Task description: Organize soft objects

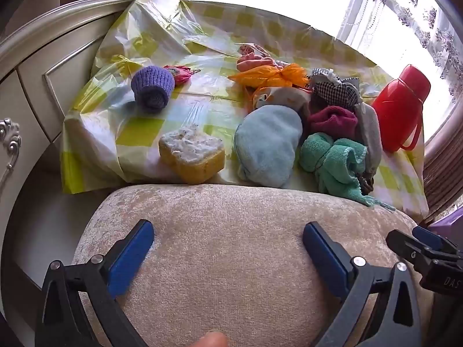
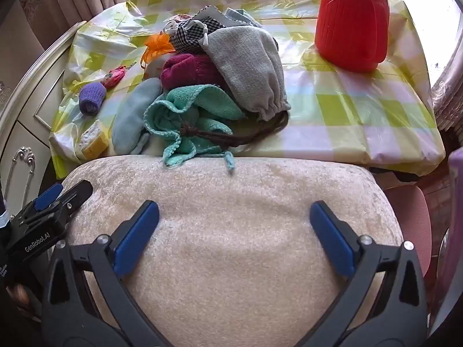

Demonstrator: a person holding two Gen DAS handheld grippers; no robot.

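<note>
A heap of soft things lies on the checked tablecloth [image 1: 139, 133]: a light blue cloth [image 1: 267, 150], a teal towel [image 1: 332, 162], a maroon knit piece [image 1: 332, 120], a grey drawstring bag [image 2: 249, 66] and orange fabric [image 1: 275, 76]. Apart on the left lie a purple knit roll [image 1: 152, 88], a pink item [image 1: 179, 73] and a yellow sponge [image 1: 192, 154]. My left gripper [image 1: 228, 240] hangs open over a beige cushioned seat [image 1: 231, 225], nothing between its fingers. The right gripper [image 2: 234, 221] is open over the same seat [image 2: 231, 190], beside the left one.
A red plastic flask [image 2: 351, 20] stands at the table's back right. A cream cabinet [image 1: 43, 66] with ornate handles flanks the table on the left. Curtains and a bright window lie behind. A pink chair [image 2: 413, 222] sits at lower right.
</note>
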